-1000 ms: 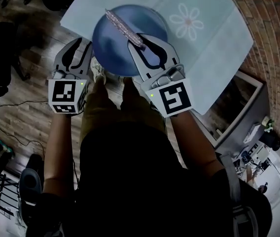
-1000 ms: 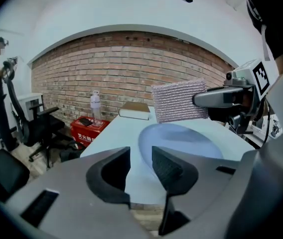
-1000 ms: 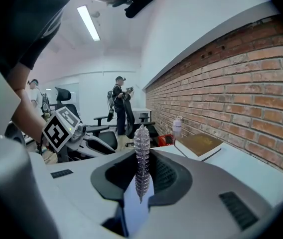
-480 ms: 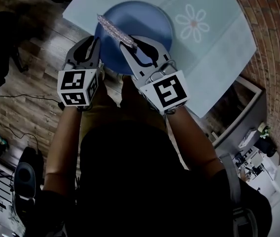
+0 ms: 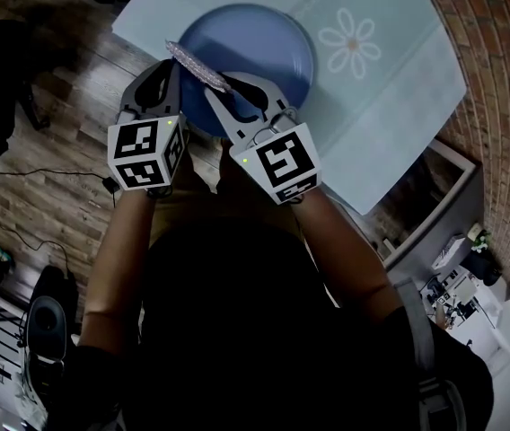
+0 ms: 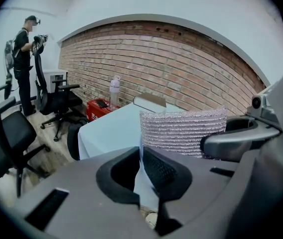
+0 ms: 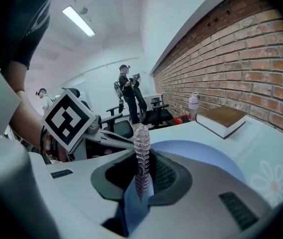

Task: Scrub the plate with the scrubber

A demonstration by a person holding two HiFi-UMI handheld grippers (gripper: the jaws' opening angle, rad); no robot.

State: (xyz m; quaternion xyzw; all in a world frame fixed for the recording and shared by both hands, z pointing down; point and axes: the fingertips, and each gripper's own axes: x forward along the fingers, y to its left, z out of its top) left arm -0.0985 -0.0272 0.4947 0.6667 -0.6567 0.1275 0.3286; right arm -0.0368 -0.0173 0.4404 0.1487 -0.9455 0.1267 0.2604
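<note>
A round blue plate hangs above the near-left edge of the pale blue table. My left gripper is at its left rim, shut on the thin plate edge. My right gripper is shut on a silvery ribbed scrubber, which lies across the plate's near-left part. In the right gripper view the scrubber stands edge-on between the pads, with the plate behind it. In the left gripper view the scrubber shows broadside just past the jaws.
A flower print marks the tablecloth right of the plate. A book and a bottle sit at the table's far side by the brick wall. Office chairs and a standing person are beyond, on wooden floor.
Both grippers have drawn closer together. The scrubber has slid left and nearer across the plate. The left gripper has come up against the plate's left rim.
</note>
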